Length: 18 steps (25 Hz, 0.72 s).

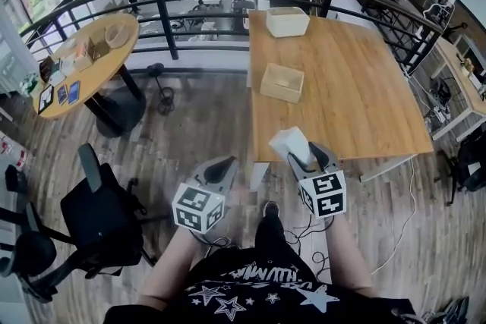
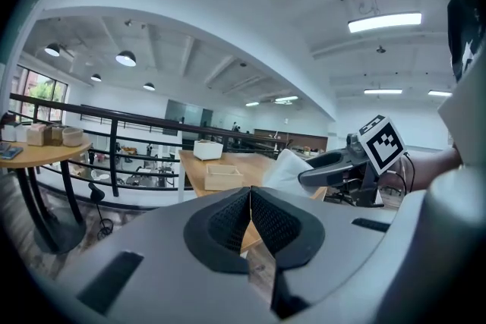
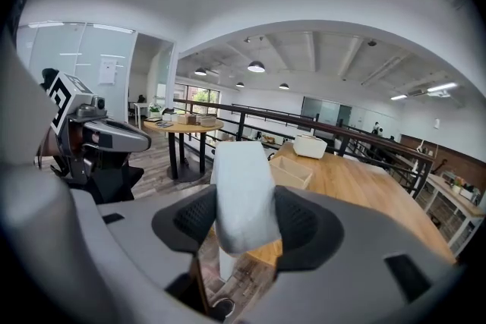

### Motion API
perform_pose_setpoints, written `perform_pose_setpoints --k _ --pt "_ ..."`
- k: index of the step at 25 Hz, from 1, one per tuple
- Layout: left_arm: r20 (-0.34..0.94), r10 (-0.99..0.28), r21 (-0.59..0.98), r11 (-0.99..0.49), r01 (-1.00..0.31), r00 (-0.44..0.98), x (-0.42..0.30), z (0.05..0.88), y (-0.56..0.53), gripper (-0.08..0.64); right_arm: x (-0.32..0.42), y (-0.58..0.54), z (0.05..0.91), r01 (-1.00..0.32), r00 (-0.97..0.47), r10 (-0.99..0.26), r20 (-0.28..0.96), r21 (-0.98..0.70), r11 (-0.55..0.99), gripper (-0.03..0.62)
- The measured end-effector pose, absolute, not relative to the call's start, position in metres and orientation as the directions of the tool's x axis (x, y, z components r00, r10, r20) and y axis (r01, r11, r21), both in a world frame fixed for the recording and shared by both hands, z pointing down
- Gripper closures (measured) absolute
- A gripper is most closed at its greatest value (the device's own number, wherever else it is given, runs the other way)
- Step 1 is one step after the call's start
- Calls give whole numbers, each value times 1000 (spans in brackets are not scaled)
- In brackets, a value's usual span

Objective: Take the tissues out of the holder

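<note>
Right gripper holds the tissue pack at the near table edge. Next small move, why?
Probably move the right gripper forward and lower the tissue pack onto the bare table. The pack is clamped in its jaws, in the air at the near edge. The left gripper is shut and empty.

An open-plan office on a mezzanine: a black railing [image 1: 165, 23], a wooden desk [image 1: 349, 87], a swivel chair [image 1: 102, 220] (black, on castors), pendant lamps [image 2: 126, 58] overhead.

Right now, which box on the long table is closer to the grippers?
The light wooden box, near the middle of the table. The white box sits farther away, at the table's far end.
</note>
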<state>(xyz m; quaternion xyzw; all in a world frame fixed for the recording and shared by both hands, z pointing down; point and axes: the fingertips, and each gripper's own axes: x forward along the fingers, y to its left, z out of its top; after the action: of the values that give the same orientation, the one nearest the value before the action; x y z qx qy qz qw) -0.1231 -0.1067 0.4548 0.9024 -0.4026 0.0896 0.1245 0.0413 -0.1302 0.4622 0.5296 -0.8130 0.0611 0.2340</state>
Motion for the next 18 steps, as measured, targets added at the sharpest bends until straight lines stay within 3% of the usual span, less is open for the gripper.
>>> perform_pose_setpoints --k 18 --pt "247 -644 192 -700 -688 724 -150 465 -17 546 22 -12 477 -947 -219 -861 458 111 300 350"
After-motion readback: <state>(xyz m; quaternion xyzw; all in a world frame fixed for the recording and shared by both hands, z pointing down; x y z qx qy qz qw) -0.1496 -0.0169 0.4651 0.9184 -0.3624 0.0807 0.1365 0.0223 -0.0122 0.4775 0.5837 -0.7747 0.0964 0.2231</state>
